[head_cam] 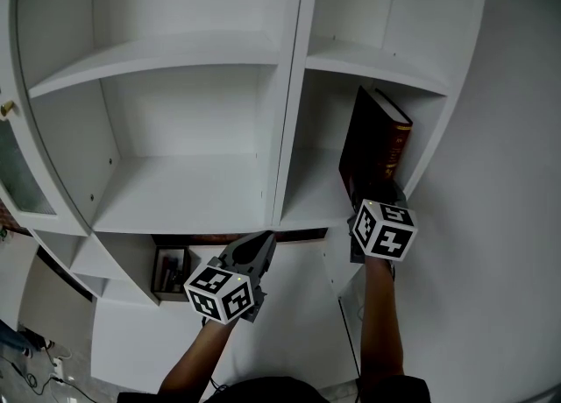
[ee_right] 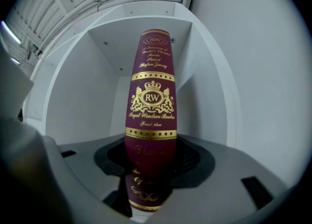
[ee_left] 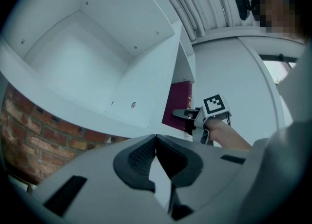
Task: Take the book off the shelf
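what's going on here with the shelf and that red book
A person is working at a white shelf unit with a hand-held gripper in each hand. The right hand-held gripper has its jaws round the lower spine of a dark red book that stands upright in the right-hand compartment, and the pads appear to press on it. The book is not yet off the shelf. The left hand-held gripper is held lower down, shut and empty.

The dark red hardback book (ee_right: 151, 111) at the centre of the right gripper view carries gold print on its spine. "RW" stands in a small oval near the top and again in a crowned crest at mid-height. "Royal Windsor Books" stands in script just below. The remaining script lines are too small to read.
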{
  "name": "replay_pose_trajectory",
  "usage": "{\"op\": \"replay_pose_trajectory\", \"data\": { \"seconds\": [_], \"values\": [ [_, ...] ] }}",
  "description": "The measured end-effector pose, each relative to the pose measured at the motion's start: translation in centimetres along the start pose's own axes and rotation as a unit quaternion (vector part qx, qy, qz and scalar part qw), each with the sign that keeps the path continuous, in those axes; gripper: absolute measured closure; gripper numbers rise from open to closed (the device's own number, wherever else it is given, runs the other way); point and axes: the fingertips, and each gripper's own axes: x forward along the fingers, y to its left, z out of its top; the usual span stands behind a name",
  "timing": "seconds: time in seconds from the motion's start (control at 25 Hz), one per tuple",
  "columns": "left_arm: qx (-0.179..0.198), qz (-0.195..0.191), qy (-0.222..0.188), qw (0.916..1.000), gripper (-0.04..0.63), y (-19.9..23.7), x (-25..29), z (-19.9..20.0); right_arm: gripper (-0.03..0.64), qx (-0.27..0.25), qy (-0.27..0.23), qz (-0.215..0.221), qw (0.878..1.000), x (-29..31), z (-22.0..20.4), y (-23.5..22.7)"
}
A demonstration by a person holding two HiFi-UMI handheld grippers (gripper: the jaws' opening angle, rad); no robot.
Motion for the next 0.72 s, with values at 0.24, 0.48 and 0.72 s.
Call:
{"op": "replay_pose_trajectory", "data": {
  "seconds": [0.24,0.48,0.72],
  "values": [
    [-0.004,-0.002,-0.003,1.0000,0.580,0.06,0.05,0.12,0.383,0.001,-0.002,0.003,1.000,-0.06,0.10,0.04],
    [-0.007,-0.001,-0.003,1.0000,0.579,0.17,0.13,0.10,0.387,0.008,-0.001,0.006,1.000,-0.28,0.05,0.03],
    [-0.017,-0.008,-0.007,0.9998,0.580,-0.25,-0.01,0.33,0.387,0.009,-0.001,0.011,1.000,-0.90,0.08,0.16]
  ]
}}
